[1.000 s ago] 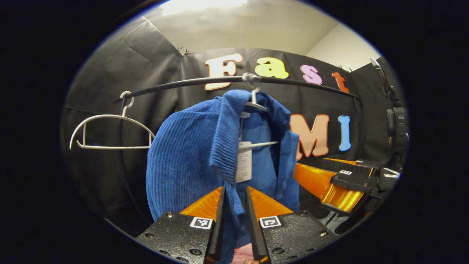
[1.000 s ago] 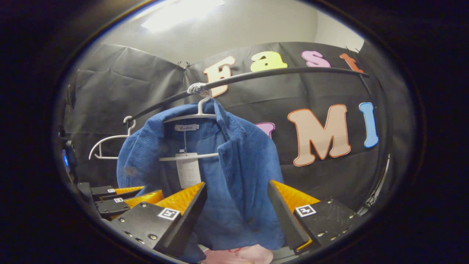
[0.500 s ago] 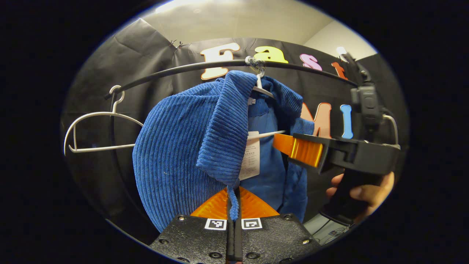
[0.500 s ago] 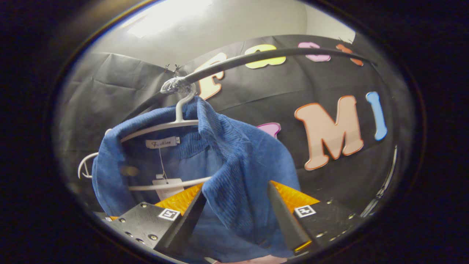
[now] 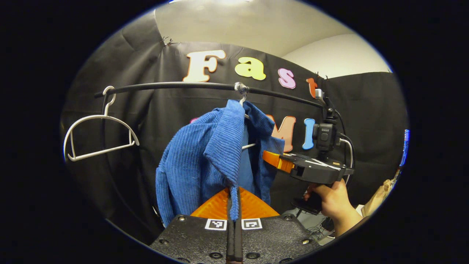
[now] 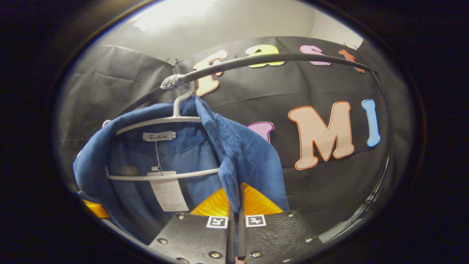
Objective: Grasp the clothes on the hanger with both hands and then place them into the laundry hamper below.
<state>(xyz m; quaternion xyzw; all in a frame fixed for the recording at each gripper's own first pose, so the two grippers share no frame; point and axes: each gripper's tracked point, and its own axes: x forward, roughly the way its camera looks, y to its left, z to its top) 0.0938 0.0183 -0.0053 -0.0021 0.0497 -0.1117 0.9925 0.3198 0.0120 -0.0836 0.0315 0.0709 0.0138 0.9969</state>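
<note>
Left gripper view: I see the blue corduroy jacket (image 5: 205, 154) hanging on its white hanger (image 6: 161, 121) from the rail (image 5: 165, 86). My left hand-held gripper (image 5: 233, 200) pinches one front edge; my right hand-held gripper (image 6: 234, 205), level, clamps the other.

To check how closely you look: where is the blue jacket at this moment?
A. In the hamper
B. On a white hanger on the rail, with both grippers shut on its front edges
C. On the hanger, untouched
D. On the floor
B: the jacket hangs on the hanger from the rail; the left gripper and right gripper each pinch an edge.
</note>
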